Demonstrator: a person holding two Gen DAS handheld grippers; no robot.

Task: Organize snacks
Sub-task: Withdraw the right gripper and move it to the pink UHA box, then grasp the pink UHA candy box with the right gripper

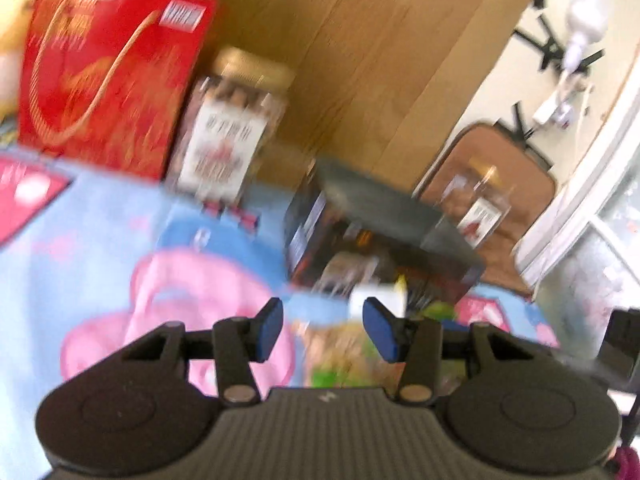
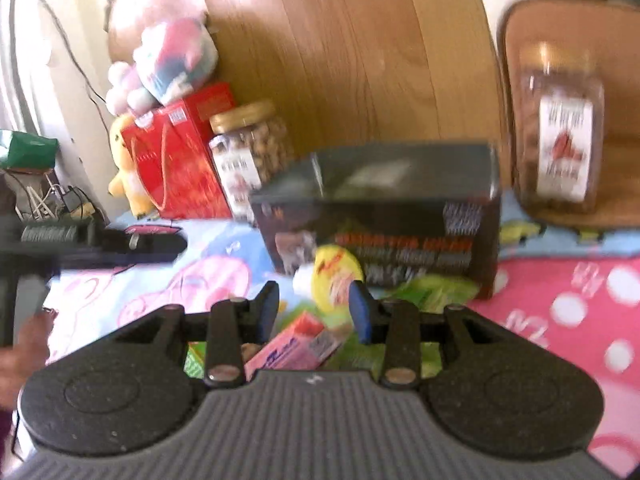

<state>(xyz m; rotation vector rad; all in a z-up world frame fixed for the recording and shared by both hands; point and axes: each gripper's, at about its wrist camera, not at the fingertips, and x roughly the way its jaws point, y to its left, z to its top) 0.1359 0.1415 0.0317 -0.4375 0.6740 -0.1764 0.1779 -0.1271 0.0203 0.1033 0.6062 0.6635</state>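
Both views are motion-blurred. My left gripper (image 1: 322, 330) is open and empty above the cartoon bedsheet, near a green and tan snack bag (image 1: 344, 356). A dark snack box (image 1: 376, 236) lies just ahead of it. My right gripper (image 2: 314, 312) is open and empty above a pink snack box (image 2: 292, 350) and green packets (image 2: 432, 292). A yellow-lidded cup (image 2: 334, 280) leans against the dark box (image 2: 384, 216). A nut jar with a gold lid (image 1: 232, 128) stands beside a red gift box (image 1: 104, 76); both also show in the right wrist view, the jar (image 2: 252, 152) and the red box (image 2: 176, 156).
A second clear jar (image 2: 560, 132) stands on a brown stool (image 2: 624, 92) at the right. A wooden headboard (image 1: 380, 52) rises behind the snacks. Plush toys (image 2: 168, 52) sit on the red box. The left gripper's body (image 2: 80, 240) shows at the left edge.
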